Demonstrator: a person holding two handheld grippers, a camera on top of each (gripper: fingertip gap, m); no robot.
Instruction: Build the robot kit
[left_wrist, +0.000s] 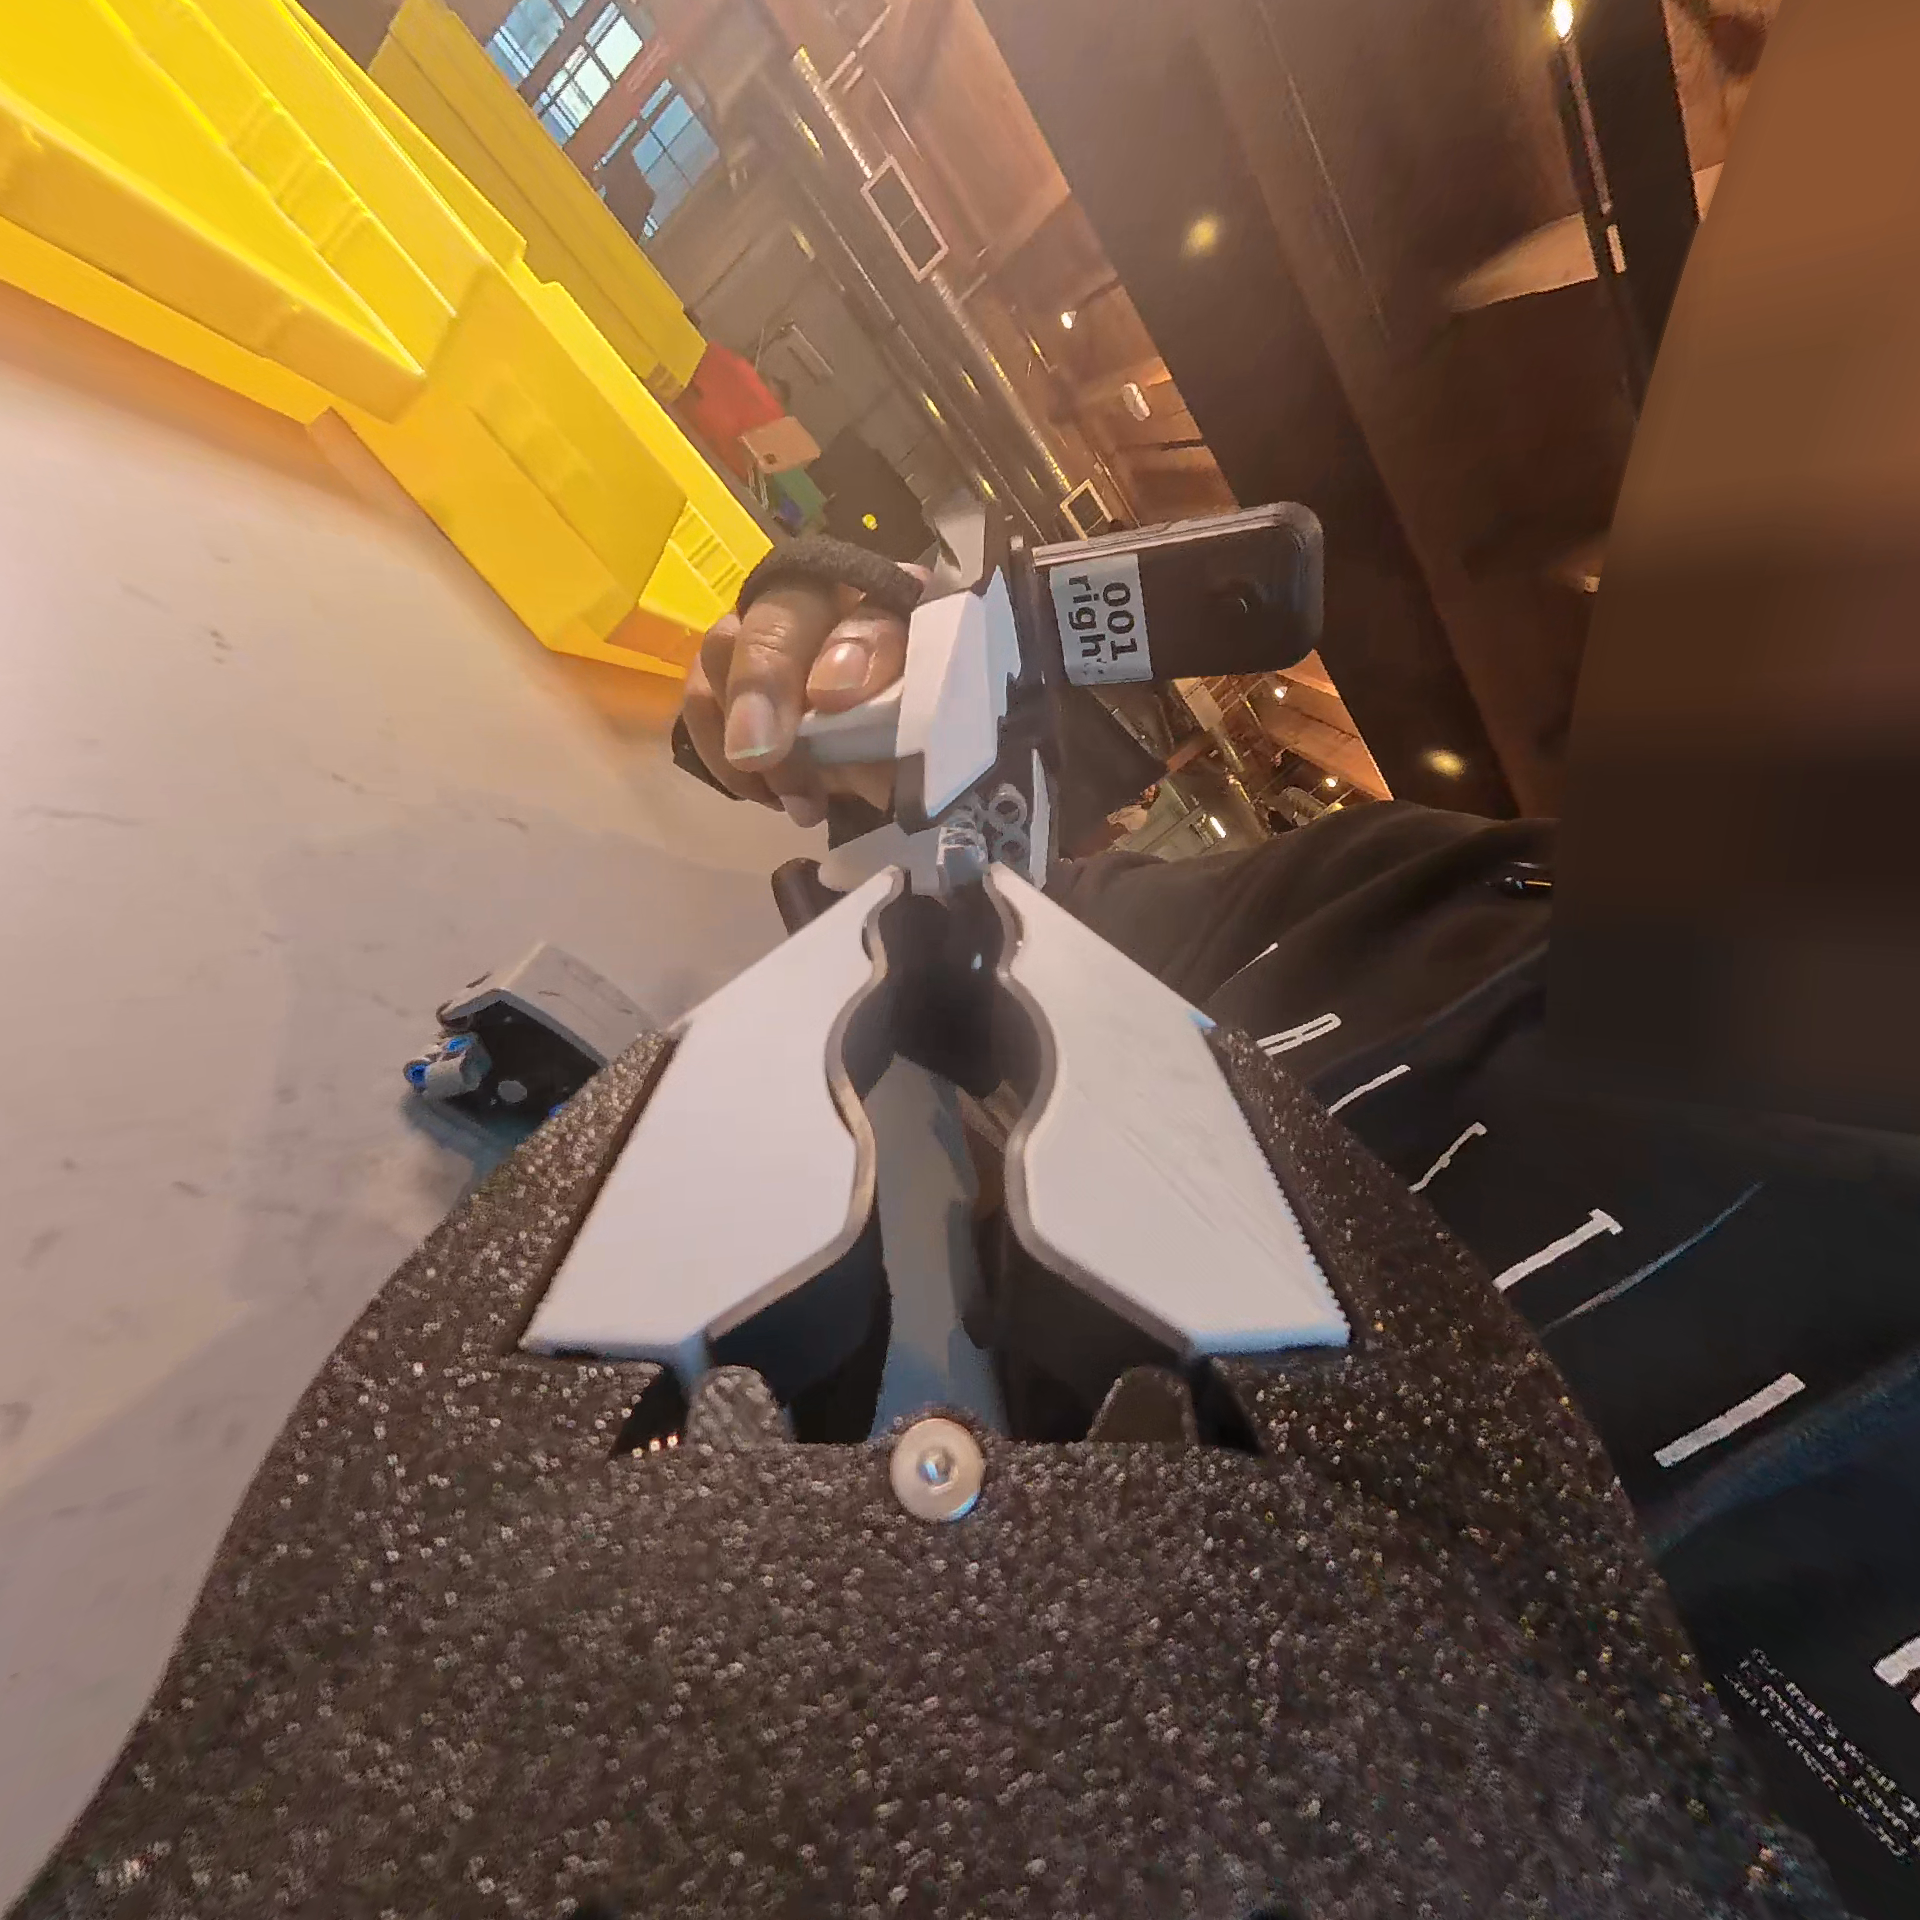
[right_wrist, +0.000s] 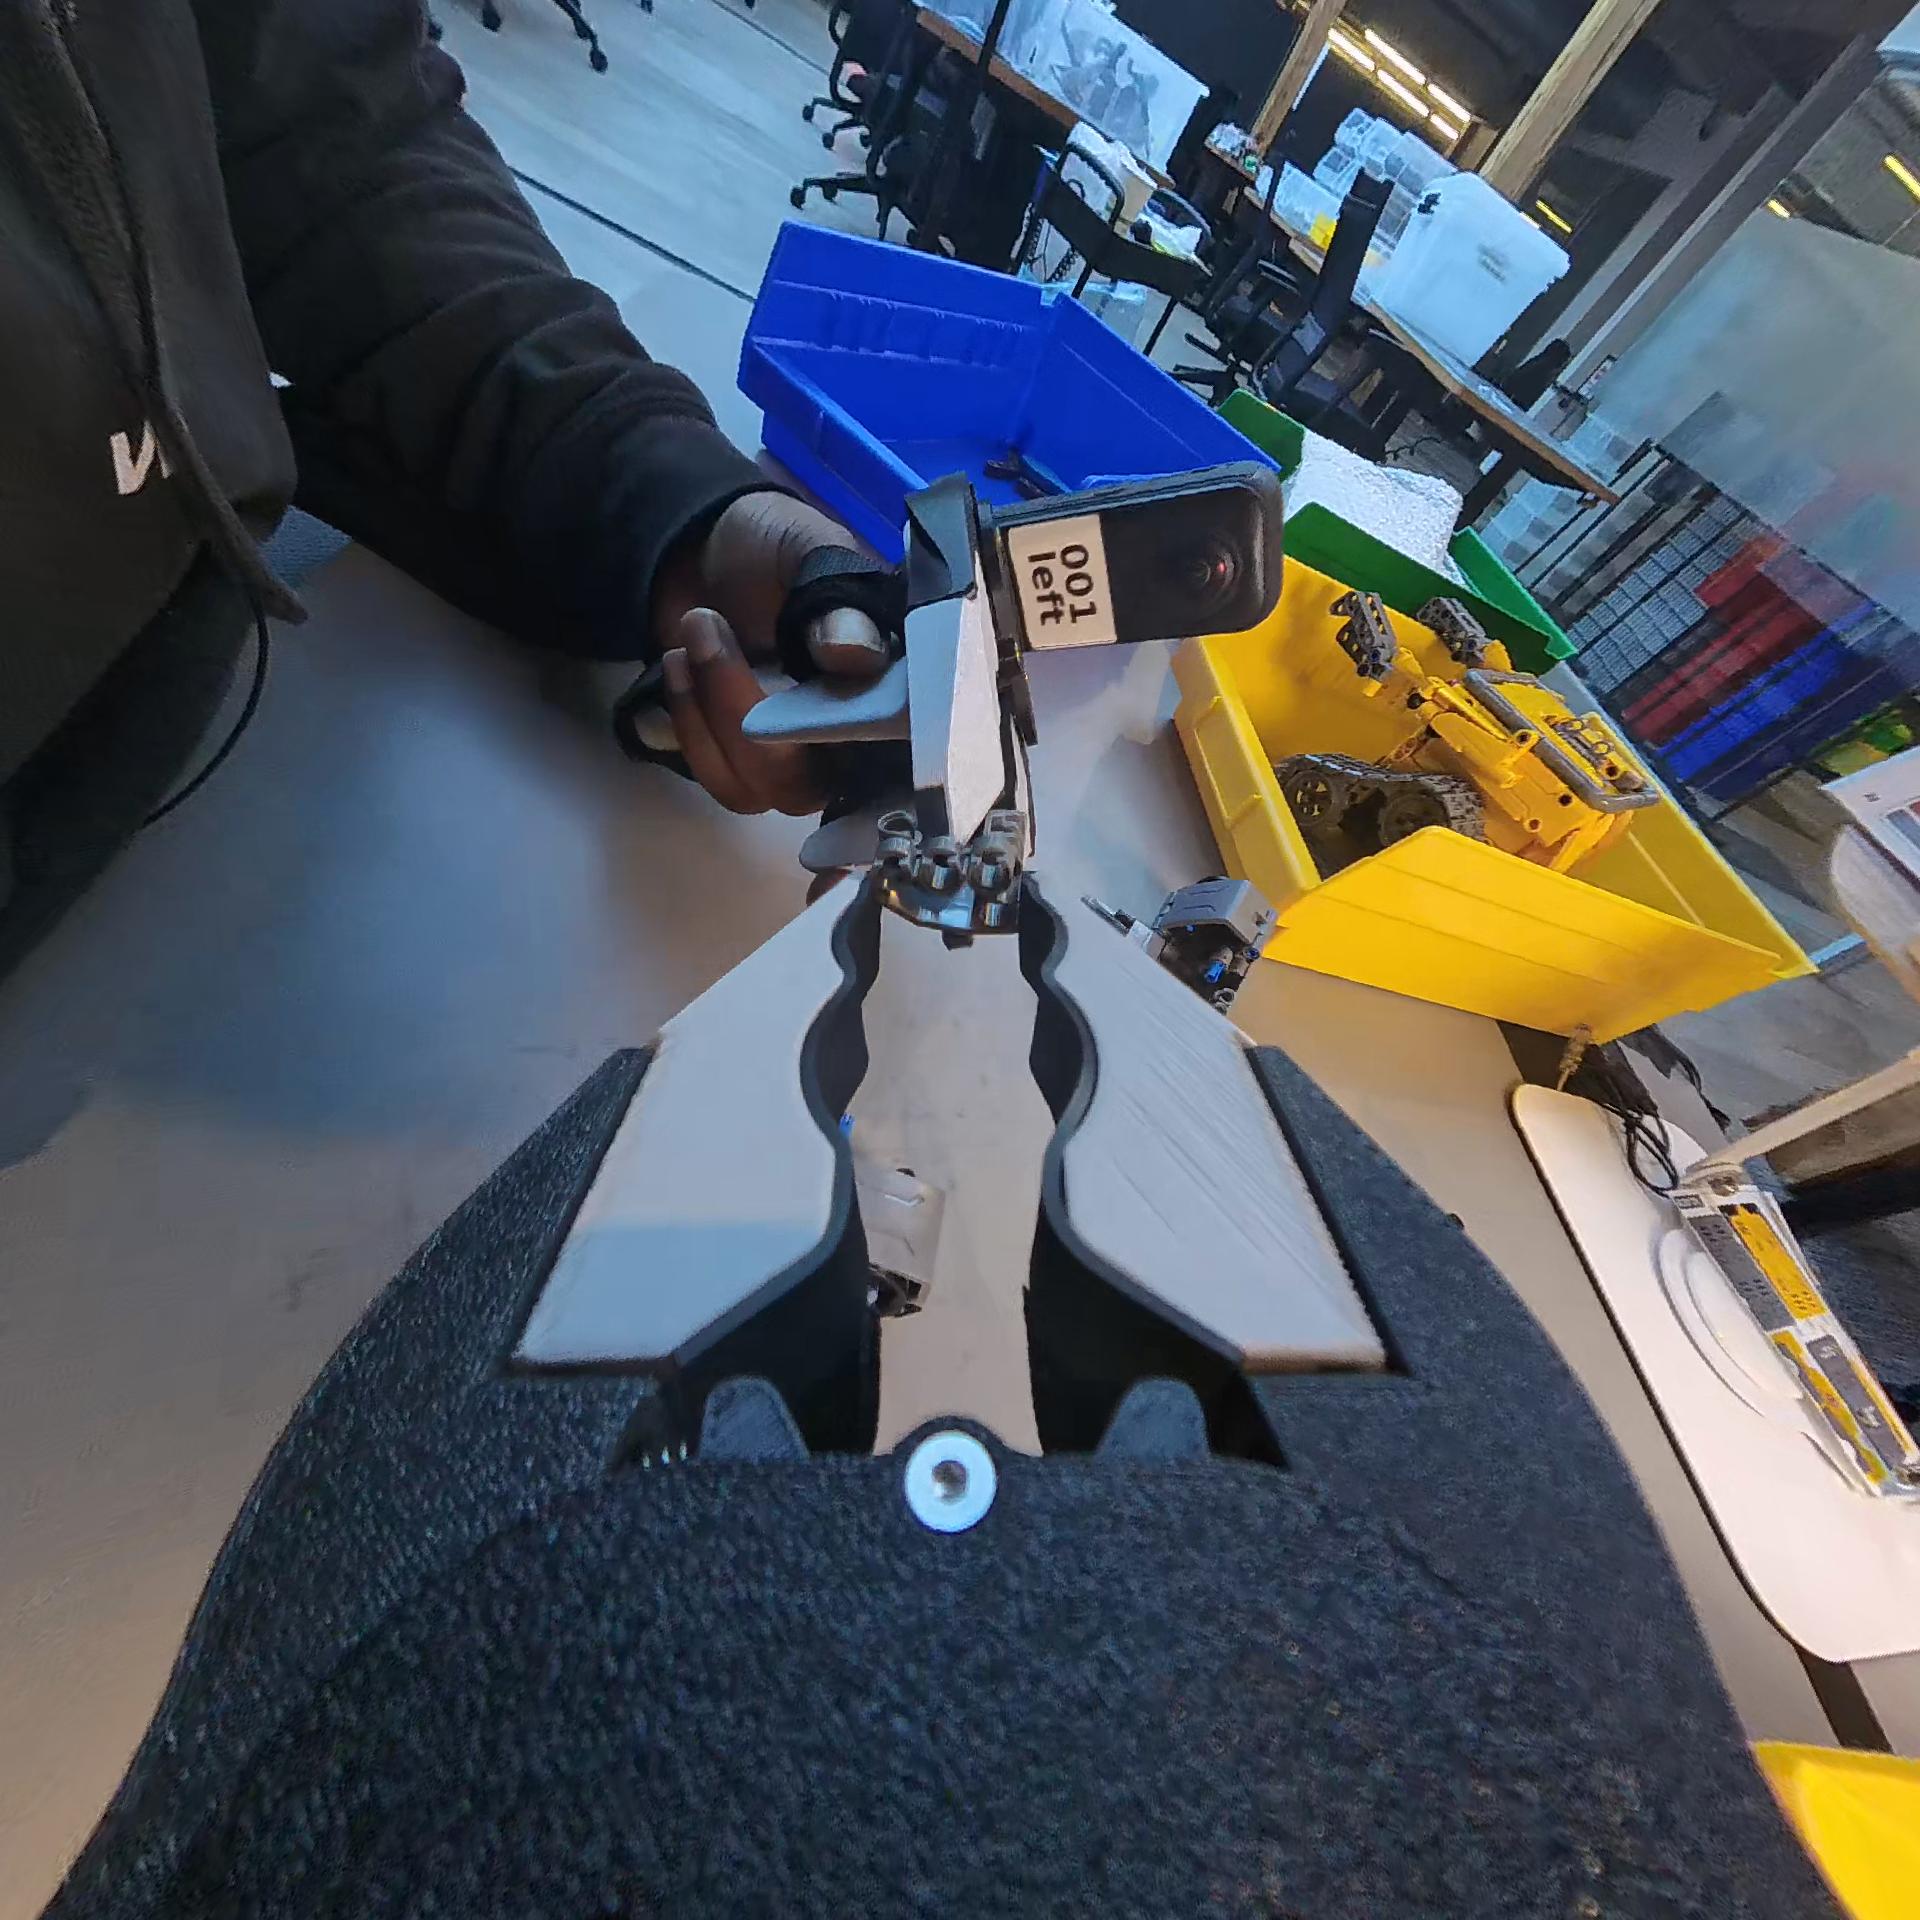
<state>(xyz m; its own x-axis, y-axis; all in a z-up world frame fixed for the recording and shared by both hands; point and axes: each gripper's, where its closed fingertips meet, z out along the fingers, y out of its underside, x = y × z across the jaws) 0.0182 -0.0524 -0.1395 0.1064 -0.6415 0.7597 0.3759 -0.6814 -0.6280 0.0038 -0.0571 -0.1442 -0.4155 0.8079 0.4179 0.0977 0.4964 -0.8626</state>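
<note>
My two grippers face each other tip to tip above a grey table (right_wrist: 364, 935). A small grey technic-brick assembly (right_wrist: 951, 878) hangs between them. My right gripper (right_wrist: 943, 904) is shut on it from the near side. My left gripper (left_wrist: 943, 883) is shut on the same assembly (left_wrist: 977, 842). A hand (left_wrist: 769, 686) holds the right gripper's handle in the left wrist view. A hand (right_wrist: 727, 644) in a black sleeve holds the left gripper in the right wrist view.
A grey motor-like part with blue pins (left_wrist: 520, 1039) lies on the table; it also shows in the right wrist view (right_wrist: 1205, 935). A yellow bin (right_wrist: 1475, 935) holds a yellow tracked model (right_wrist: 1475, 727). A blue bin (right_wrist: 935, 364) stands behind. Yellow bins (left_wrist: 416, 343) line the far edge. Less than 4 cm separates the two grippers' tips.
</note>
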